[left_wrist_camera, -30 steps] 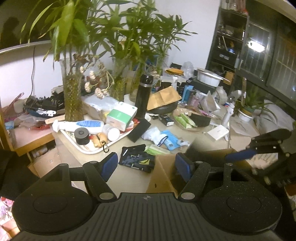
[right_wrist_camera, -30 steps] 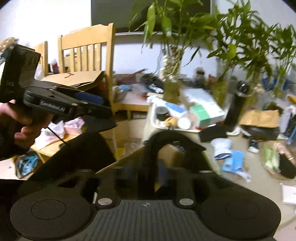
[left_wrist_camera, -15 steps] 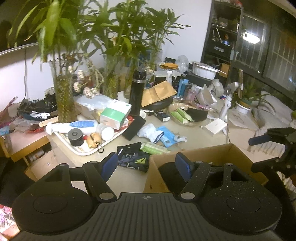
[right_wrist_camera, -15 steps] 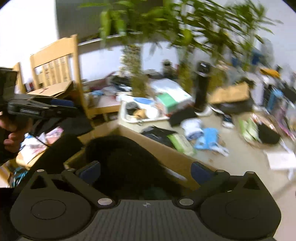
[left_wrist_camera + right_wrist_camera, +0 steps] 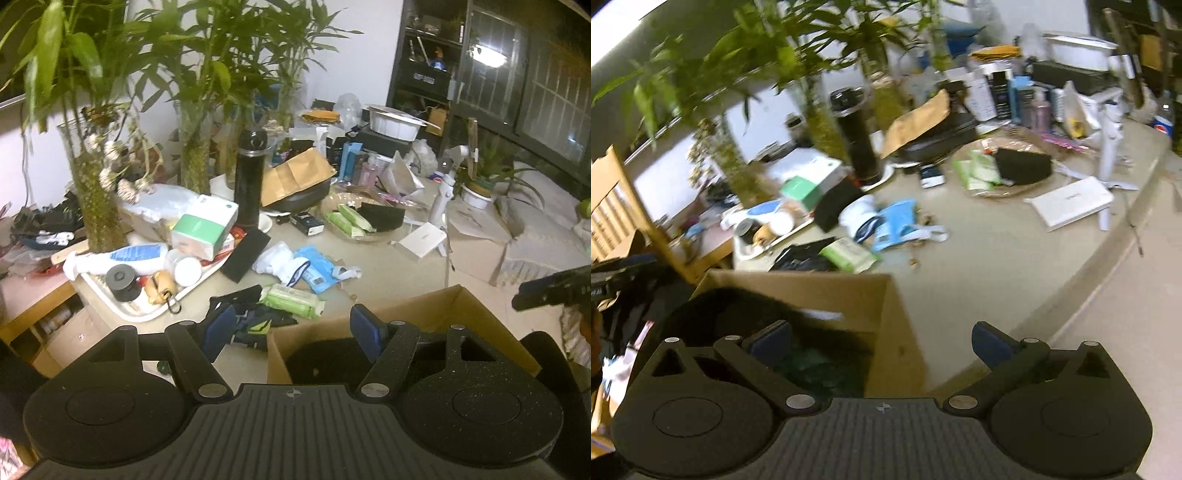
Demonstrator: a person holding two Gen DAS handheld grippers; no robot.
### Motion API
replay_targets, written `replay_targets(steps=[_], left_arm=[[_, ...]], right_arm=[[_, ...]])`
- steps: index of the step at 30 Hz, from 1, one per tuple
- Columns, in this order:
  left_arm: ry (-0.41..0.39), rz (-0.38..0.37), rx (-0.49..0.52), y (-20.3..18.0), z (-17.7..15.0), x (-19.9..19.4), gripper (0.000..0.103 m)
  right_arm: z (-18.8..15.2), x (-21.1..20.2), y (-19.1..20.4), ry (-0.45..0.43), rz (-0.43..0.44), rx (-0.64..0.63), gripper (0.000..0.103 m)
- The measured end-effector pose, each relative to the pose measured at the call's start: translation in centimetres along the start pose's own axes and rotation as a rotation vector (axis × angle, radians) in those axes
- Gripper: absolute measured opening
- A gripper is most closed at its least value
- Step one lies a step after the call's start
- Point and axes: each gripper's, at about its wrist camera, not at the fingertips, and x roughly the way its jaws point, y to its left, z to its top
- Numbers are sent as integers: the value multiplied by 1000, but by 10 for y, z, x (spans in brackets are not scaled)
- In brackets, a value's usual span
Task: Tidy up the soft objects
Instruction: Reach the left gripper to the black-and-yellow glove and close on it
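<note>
Both the left gripper (image 5: 293, 328) and the right gripper (image 5: 882, 341) hung spread and empty over the open brown cardboard box (image 5: 436, 306), which held a dark, soft bundle (image 5: 746, 306). A deposit seemed finished; the next move likely called for reaching to the dark patterned cloth (image 5: 255, 319) just beyond the box.

A brown cardboard box (image 5: 436, 314) is standing open at the near edge of the table, holding a dark, soft black bundle (image 5: 746, 314) that is filling most of its inside. Just beyond its far left corner, a crumpled black cloth with green marks (image 5: 255, 325) is lying flat, touching a green wipes pack (image 5: 291, 300).
</note>
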Motion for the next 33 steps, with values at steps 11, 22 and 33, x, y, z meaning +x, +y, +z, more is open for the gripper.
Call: replay_targets(steps=[11,22,33], left_arm=[[-33,-11,43,-1,27,30,68],[-34,3,36,17,30,45,68],[6,20,-8,47,23,76,68]], right_arm=[[36,-1,2,-66,-42,-22,103],[47,30,-10,-78,-38,-30,103],[60,56,-27,-78,-54,-4,103]])
